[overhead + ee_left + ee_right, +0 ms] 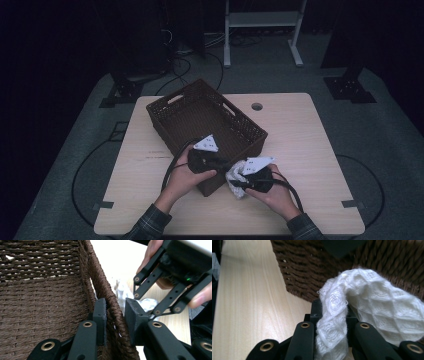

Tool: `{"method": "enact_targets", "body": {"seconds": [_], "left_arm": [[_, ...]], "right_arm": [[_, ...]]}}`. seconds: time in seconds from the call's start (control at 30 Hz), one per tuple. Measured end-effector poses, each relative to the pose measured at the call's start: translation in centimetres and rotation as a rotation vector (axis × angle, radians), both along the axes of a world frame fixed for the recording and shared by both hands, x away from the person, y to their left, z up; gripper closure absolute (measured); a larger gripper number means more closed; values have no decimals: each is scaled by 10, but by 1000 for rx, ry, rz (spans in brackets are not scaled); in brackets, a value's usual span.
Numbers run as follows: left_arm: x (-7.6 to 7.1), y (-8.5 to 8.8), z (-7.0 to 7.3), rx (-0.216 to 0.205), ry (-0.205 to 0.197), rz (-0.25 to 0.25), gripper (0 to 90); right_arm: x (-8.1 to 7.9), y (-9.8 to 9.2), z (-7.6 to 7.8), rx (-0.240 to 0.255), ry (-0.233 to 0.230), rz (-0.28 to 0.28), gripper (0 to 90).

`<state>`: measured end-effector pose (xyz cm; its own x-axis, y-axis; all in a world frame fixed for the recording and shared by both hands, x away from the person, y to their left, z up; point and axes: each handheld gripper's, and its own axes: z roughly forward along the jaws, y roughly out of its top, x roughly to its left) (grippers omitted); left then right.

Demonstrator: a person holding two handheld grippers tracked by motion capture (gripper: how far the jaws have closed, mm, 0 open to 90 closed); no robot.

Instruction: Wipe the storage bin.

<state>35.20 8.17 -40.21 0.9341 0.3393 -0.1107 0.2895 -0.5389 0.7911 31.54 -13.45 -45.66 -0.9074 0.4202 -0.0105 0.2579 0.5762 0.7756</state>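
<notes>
At the near corner of the wooden table (pixel 300 150), the person is bracing the brown woven basket (pixel 172 112) with one tool while bringing a white knitted cloth (pixel 235 180) up to it with the other; the step in hand looks like loading the cloth into the basket; the next move probably calls for lifting the cloth over the near rim before letting go. The left gripper (pixel 115 315) is pinching the basket's wall, one jaw sitting inside and one outside, nearly closed on the weave; the right gripper (pixel 332 322) is clenching the cloth, its jaws narrow and the fabric bulging out above them, just beside the basket's outer corner, low over the tabletop.
</notes>
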Motion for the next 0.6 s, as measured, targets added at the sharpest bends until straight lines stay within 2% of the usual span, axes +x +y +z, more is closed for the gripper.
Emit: {"method": "enact_targets", "body": {"seconds": [0.2,0.4,0.6], "left_arm": [[0,0,0,-1,2,0,711],[0,0,0,-2,3,-1,711],[0,0,0,-2,6,0,710]], "right_arm": [[6,1,-14,-44,43,-10,765],[5,-1,-15,-27,52,-11,764],[-1,-5,-5,34,49,6,763]]}}
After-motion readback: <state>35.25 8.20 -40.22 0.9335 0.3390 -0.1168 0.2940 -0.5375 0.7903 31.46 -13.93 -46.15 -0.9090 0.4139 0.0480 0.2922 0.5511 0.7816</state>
